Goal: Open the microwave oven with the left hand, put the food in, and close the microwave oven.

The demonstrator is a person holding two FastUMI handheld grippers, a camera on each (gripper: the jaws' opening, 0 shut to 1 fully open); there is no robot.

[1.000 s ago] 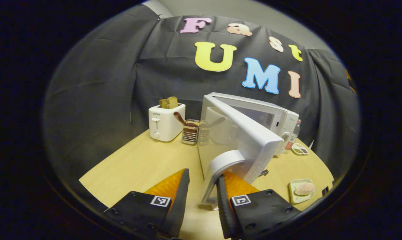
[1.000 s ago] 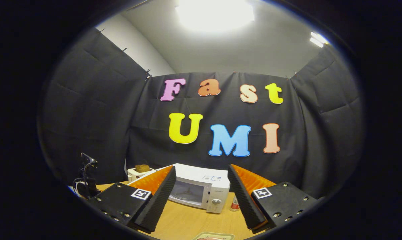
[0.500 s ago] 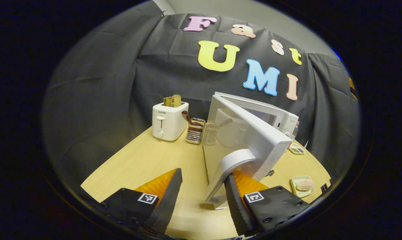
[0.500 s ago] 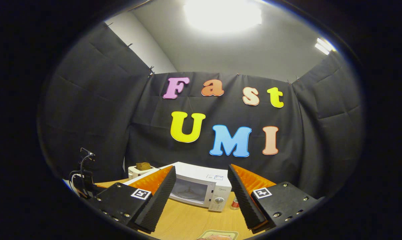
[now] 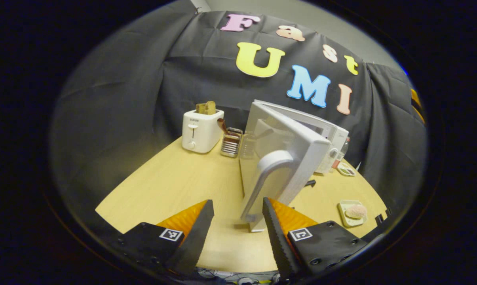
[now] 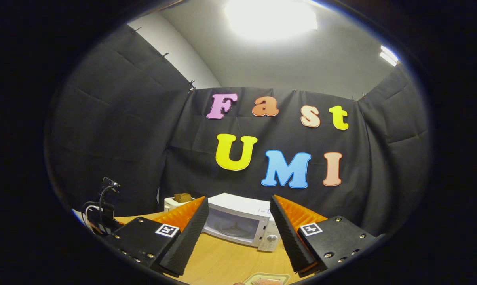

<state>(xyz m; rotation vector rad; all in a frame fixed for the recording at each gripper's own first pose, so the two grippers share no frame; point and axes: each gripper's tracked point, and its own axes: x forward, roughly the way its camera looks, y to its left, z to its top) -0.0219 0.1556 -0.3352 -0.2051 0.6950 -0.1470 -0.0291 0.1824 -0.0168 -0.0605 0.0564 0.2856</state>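
Note:
In the left gripper view, the white microwave stands at the back of the wooden table with its door swung wide open towards me. The door's curved handle ends just ahead of my left gripper, which is open and apart from it. The pink food lies on a small pale tray at the right. My right gripper hangs open and empty, facing the microwave's open cavity. The food tray peeks in below it.
A white toaster holding bread stands at the back left, with a metal utensil rack beside it. A bottle and a small dish sit right of the microwave. A cabled stand rises at the table's left.
My left gripper has slid back off the door handle, which lay against its right finger before. The door has swung wider. The right gripper view has drifted slightly.

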